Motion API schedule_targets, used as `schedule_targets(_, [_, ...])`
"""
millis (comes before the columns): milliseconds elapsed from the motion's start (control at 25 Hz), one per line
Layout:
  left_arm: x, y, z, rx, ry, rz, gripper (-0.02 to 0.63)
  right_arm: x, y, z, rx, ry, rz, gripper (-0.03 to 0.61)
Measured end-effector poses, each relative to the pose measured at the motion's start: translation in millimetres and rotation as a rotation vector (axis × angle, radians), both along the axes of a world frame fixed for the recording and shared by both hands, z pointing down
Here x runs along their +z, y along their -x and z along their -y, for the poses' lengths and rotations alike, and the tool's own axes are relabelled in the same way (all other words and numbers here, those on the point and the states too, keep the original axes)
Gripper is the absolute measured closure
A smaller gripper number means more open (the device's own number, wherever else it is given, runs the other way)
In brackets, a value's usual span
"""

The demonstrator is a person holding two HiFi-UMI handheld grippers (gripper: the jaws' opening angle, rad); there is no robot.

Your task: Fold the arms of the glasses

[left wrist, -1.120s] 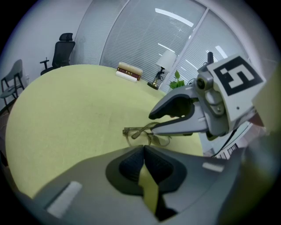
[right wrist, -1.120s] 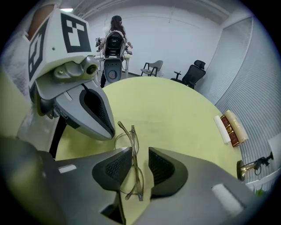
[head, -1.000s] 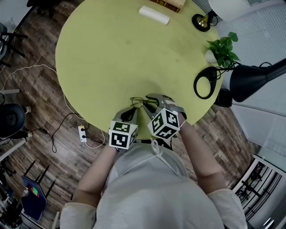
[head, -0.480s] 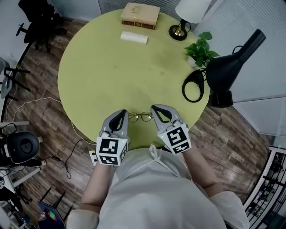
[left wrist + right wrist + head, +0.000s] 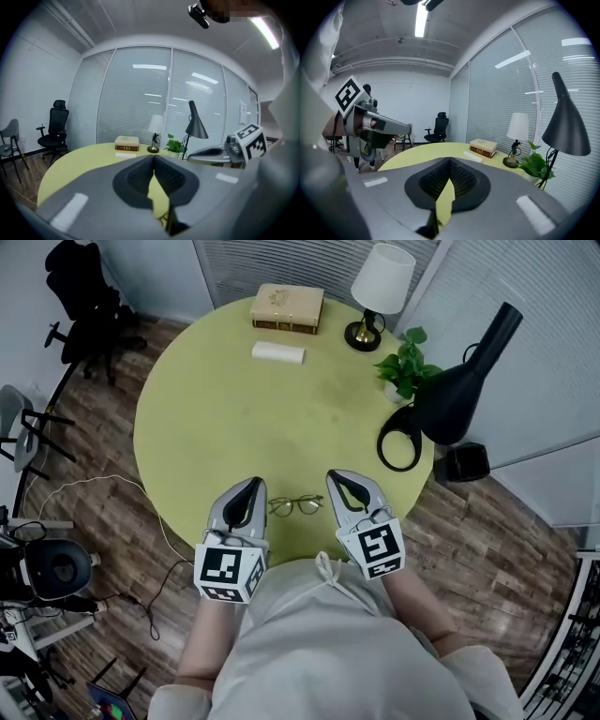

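The thin-framed glasses (image 5: 295, 505) lie on the round yellow-green table (image 5: 234, 418) near its front edge, and they look compact and flat. My left gripper (image 5: 251, 485) hovers just left of them, above the table, shut and empty. Just right of them my right gripper (image 5: 340, 477) is shut and empty as well. In the left gripper view the jaws (image 5: 153, 158) meet at their tips, and a sliver of the glasses (image 5: 162, 217) shows below them. In the right gripper view the jaws (image 5: 450, 162) are pressed together with nothing between them.
At the table's far side lie a book (image 5: 287, 307) and a white roll (image 5: 278, 352). A table lamp (image 5: 380, 287), a potted plant (image 5: 405, 371) and a black desk lamp (image 5: 459, 381) with a ring base (image 5: 401, 439) stand at the right. Office chair (image 5: 84, 296) at left.
Both grippers have lifted off the glasses and drawn back toward me. The right jaws went from open to shut. The glasses stay on the table.
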State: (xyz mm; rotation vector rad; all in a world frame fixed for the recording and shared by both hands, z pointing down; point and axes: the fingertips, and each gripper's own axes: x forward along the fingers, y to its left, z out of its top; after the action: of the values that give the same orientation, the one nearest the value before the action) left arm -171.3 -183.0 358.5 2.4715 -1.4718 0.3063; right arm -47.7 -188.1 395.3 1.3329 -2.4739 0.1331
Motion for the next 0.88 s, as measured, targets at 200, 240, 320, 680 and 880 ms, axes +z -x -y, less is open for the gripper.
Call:
schedule_targets(200, [0.9,1.7,-4.0,-0.014,-0.007,0.016,0.607,-0.1,4.8,-6.0,-0.028,0.024,-0.001,0.58])
schedule_targets(240, [1.1,1.6,-4.9,-0.016,-0.004,0.011,0.607,0.4,5.4,-6.8,-0.03,0.028,-0.003,0.58])
schedule_targets(320, [0.8,-0.2,-6.1,-0.012,-0.001,0.006,0.607,0.1,5.9,-7.8,-0.03,0.035,0.005,0.58])
schedule_targets(680, [3.3,-1.5,-8.7,-0.003,0.007,0.022,0.607,4.4,5.2,-10.8,0.007,0.063,0.015,0.58])
schedule_targets(880, [6.7,-3.9,-6.9,-0.001,0.017,0.027,0.607,3.1,8.5,-9.8,0.016,0.061,0.003,0.58])
